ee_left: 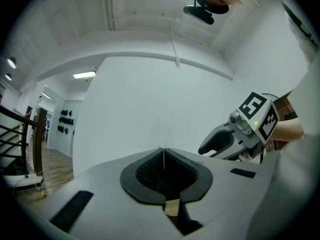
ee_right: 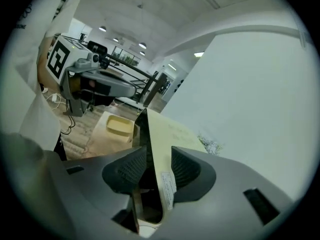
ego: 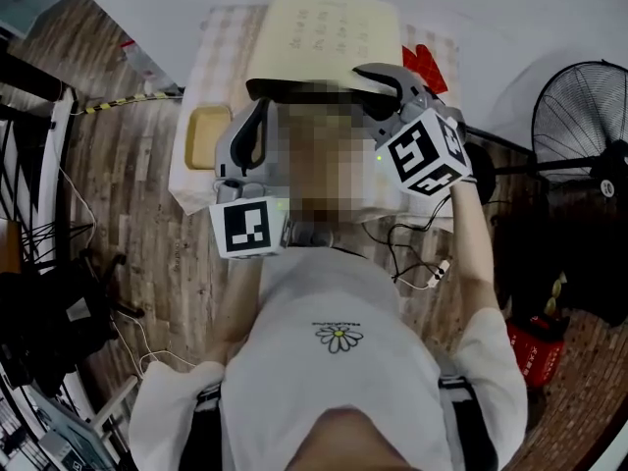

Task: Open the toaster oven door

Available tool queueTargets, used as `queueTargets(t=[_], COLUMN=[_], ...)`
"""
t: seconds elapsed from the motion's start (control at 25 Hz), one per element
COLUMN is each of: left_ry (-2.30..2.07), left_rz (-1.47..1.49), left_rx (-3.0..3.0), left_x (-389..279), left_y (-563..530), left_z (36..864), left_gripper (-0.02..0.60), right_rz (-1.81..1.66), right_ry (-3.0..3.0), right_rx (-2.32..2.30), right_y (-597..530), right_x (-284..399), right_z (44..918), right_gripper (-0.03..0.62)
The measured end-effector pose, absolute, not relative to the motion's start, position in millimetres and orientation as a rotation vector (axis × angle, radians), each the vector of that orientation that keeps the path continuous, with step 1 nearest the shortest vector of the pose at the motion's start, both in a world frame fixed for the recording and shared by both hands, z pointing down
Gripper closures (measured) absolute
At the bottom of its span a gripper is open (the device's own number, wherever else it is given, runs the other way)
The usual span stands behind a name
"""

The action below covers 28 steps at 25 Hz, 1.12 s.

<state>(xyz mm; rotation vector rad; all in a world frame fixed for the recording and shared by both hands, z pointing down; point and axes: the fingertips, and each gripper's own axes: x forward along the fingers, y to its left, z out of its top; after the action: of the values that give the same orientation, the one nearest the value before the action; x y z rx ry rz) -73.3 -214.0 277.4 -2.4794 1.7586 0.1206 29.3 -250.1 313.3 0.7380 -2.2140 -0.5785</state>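
The cream toaster oven [ego: 324, 32] stands on a checked tablecloth at the top of the head view, and its dark front is mostly hidden behind the grippers. My right gripper [ego: 368, 75] hovers over the oven's front right corner. In the right gripper view its jaws [ee_right: 159, 166] stand open, and the oven's cream body [ee_right: 167, 134] shows through the gap without touching the pads. My left gripper [ego: 261, 108] is held beside the oven's front left. Its jaws [ee_left: 163, 156] are shut with nothing between them and point at a white wall.
A yellow tray [ego: 208, 135] lies on the cloth left of the oven. A standing fan [ego: 579, 116] is at the right, with cables [ego: 412, 253] on the wooden floor below the table. Dark equipment and wires fill the left edge.
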Motion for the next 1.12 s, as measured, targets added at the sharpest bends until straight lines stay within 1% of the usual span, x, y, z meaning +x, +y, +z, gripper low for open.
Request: queueTargets(t=[0.2,0.36,1.0,1.08,1.12], left_ry=[1.782,1.796,1.761,1.768,1.767], left_rz=[0.112,0.113,0.092,0.122,0.139], left_rx=[-2.483,-2.494,-2.560,-2.606,-2.629], left_x=[-76,-77,-71,-71,-70], left_y=[-216,-219,-225,-226,-226], left_z=[282,287,295,298,299], left_gripper=[0.564,0.563,0.563,0.557,0.537], right_rz=[-0.511,-0.416,-0.424,-0.417,-0.411], right_ry=[-2.187,-2.200,-2.191,-2.197,-2.198], right_rx=[0.633,0.627,0.614,0.621,0.621], right_y=[-255,-258,-256,-256,-256], right_x=[28,28,27,27,27], right_z=[324,323,324,324,324], right_gripper=[0.476,0.479,0.487,0.487,0.487])
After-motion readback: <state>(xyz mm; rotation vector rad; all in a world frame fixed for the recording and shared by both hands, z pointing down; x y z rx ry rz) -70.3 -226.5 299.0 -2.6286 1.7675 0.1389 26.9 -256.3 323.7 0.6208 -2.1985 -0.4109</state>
